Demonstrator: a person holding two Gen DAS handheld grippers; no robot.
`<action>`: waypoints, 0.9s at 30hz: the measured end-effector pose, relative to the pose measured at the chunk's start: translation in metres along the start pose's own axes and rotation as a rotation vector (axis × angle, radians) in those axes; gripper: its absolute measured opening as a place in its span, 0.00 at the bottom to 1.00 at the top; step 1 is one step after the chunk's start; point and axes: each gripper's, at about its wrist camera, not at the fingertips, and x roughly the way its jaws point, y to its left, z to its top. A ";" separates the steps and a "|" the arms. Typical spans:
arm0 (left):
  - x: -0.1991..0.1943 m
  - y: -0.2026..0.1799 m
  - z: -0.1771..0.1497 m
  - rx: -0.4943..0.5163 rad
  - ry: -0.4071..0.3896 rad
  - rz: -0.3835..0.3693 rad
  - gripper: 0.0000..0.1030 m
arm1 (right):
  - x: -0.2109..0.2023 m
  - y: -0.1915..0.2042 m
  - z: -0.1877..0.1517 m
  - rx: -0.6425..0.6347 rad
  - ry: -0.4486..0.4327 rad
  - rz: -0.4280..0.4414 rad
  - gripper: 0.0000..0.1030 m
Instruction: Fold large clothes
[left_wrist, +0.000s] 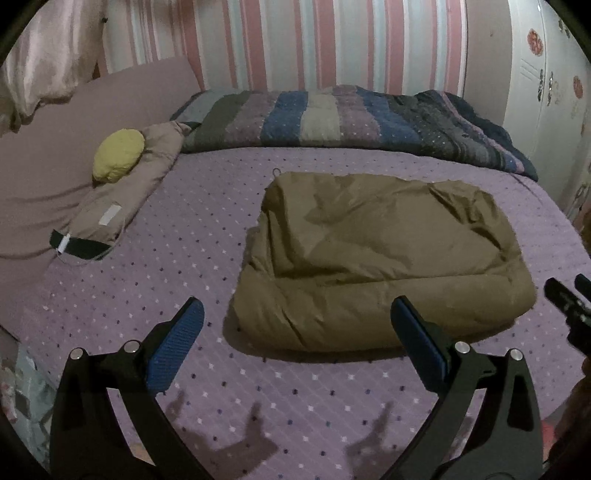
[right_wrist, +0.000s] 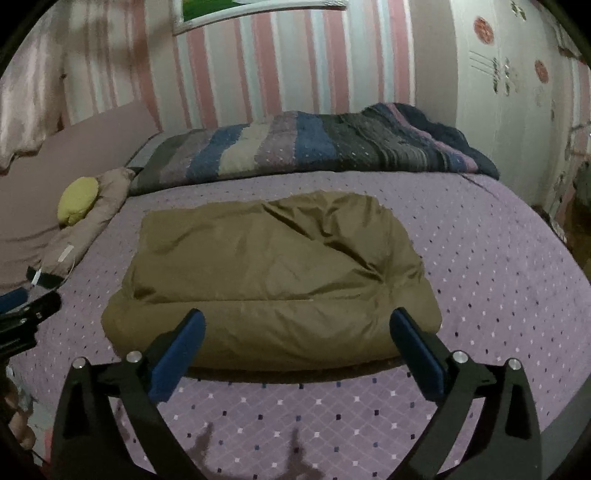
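A puffy olive-brown garment (left_wrist: 384, 258) lies folded into a thick rectangular bundle on the purple dotted bedspread (left_wrist: 207, 229). It also shows in the right wrist view (right_wrist: 273, 273). My left gripper (left_wrist: 297, 314) is open and empty, held above the bed just short of the bundle's near left corner. My right gripper (right_wrist: 297, 325) is open and empty, just in front of the bundle's near edge. The right gripper's tip shows at the right edge of the left wrist view (left_wrist: 570, 306). The left gripper shows at the left edge of the right wrist view (right_wrist: 26, 314).
A striped folded blanket (left_wrist: 351, 118) lies along the far side of the bed. A beige rolled garment (left_wrist: 122, 195) with a yellow bundle (left_wrist: 118, 155) on it lies at the left, by the mauve headboard cushion (left_wrist: 55, 147). A white wardrobe (right_wrist: 517, 110) stands at the right.
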 end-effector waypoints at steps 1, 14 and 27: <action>0.001 -0.002 0.000 -0.003 0.005 0.005 0.97 | -0.003 0.004 0.001 -0.007 0.003 -0.010 0.97; -0.022 -0.014 0.012 0.022 0.008 0.011 0.97 | -0.031 0.023 0.020 -0.001 0.059 0.014 0.97; -0.039 -0.010 0.020 0.035 -0.003 -0.017 0.97 | -0.040 0.035 0.032 -0.027 0.044 -0.018 0.97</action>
